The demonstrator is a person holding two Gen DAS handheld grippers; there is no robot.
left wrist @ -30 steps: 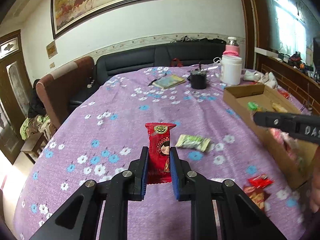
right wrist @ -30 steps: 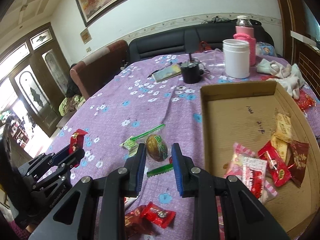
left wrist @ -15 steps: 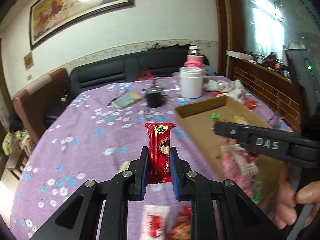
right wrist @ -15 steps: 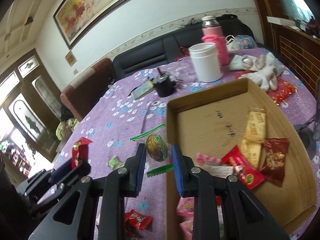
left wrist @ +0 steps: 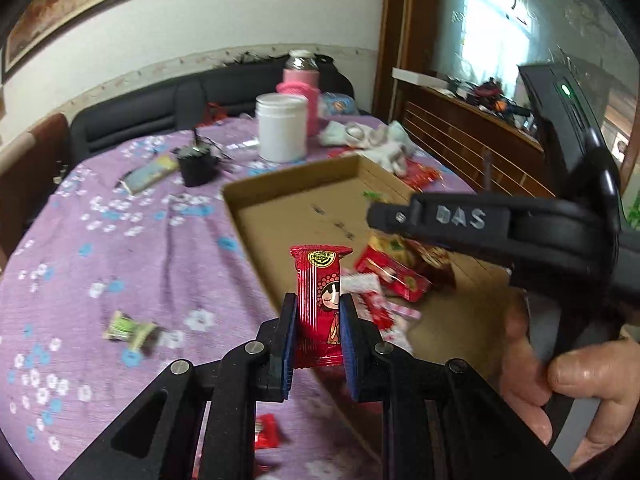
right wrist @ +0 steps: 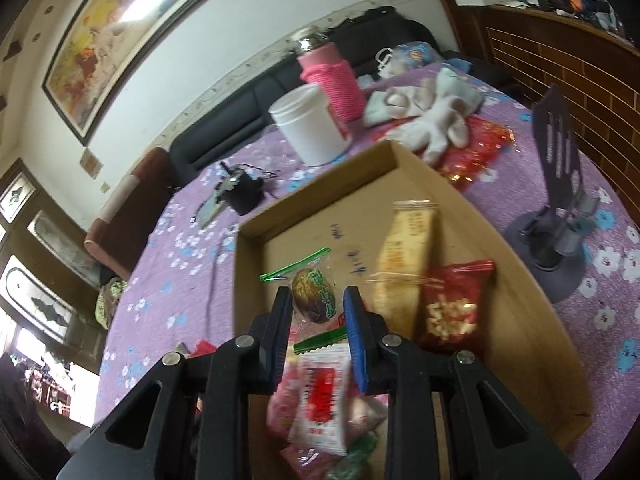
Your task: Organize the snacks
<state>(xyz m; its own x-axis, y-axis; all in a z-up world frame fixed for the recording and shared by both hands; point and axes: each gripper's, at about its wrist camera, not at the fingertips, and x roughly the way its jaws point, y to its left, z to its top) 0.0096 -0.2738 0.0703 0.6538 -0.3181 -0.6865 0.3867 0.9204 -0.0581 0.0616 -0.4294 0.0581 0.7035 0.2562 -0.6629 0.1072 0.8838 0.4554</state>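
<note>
My left gripper (left wrist: 318, 322) is shut on a red snack packet with a cartoon girl (left wrist: 320, 300), held upright above the near left edge of the cardboard box (left wrist: 280, 188). My right gripper (right wrist: 318, 320) is shut on a clear-wrapped brown snack with green ends (right wrist: 314, 296), held over the box (right wrist: 520, 264). The right gripper also shows at the right of the left wrist view (left wrist: 480, 220). Several snack packets lie in the box, among them a red one (right wrist: 452, 308) and a yellow one (right wrist: 404, 260).
On the purple flowered tablecloth (left wrist: 120, 248) lie a green candy (left wrist: 128, 328) and red packets (left wrist: 266, 436). Behind the box stand a white jar (left wrist: 282, 126), a pink bottle (left wrist: 300, 84), a black cup (left wrist: 196, 164) and white cloths (right wrist: 424, 116). A grey phone stand (right wrist: 556, 208) is at the right.
Both grippers have moved right with their snacks. The right one now hangs over the box, and the left one has reached the box's near left edge.
</note>
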